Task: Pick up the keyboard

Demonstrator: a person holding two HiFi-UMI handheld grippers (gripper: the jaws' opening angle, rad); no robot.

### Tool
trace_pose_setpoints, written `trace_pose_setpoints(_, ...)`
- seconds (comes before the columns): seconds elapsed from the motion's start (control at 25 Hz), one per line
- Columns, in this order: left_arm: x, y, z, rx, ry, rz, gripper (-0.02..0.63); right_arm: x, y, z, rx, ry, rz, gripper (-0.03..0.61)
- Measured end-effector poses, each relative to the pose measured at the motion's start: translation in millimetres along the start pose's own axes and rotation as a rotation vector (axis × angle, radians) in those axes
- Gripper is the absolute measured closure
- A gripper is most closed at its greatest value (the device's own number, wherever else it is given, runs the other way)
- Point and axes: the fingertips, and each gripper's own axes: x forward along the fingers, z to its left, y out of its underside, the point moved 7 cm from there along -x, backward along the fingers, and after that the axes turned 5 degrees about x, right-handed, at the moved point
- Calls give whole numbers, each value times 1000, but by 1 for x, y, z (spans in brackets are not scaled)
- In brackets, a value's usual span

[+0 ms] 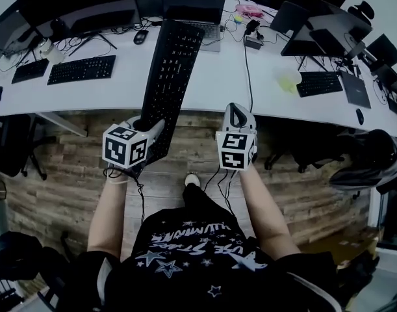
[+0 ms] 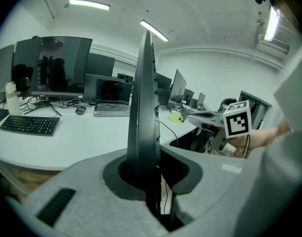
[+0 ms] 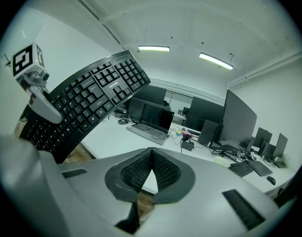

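Well, keyboard, head view: the black keyboard (image 1: 169, 77) is clear of the white desk (image 1: 211, 86). Its far end points to 12 o'clock over the desktop and its near end sits at 7 o'clock in the left gripper (image 1: 149, 133).
Right gripper, head view: the right gripper (image 1: 238, 114) hangs at 4 o'clock of the keyboard's near end, apart from it and carrying nothing.
Progress, head view: the pick-up looks done, one-handed. What is left, in my judgement, is only to steady or carry the keyboard.
Keyboard, left gripper view: it shows edge-on (image 2: 145, 107), rising toward 12 o'clock from between the jaws.
Left gripper, left gripper view: the left gripper (image 2: 151, 181) is clamped on the keyboard's end.
Mug, left gripper view: a yellow-green mug (image 2: 176, 116) stands on the desk at 3 o'clock of the keyboard. Its inside is not visible.
Bottle, left gripper view: a pale bottle (image 2: 11, 97) stands at 9 o'clock. It is possibly capped, but it is too small to tell the contents.
Right gripper, right gripper view: the right gripper (image 3: 150, 169) has its jaws pressed together with nothing between them.
Keyboard, right gripper view: it hangs keys-up at 10 o'clock (image 3: 86, 100), with the left gripper (image 3: 44, 106) on its lower end.
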Motion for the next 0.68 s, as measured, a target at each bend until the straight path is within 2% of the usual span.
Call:
trace_pose_setpoints(0.2,-30,31,-13,11,27,11,532,-38,6,25,3,2,-4,571)
trace_pose_setpoints(0.68,-97,93,-58,-12,18,-5,532,-120,34,59,27,4,3,571)
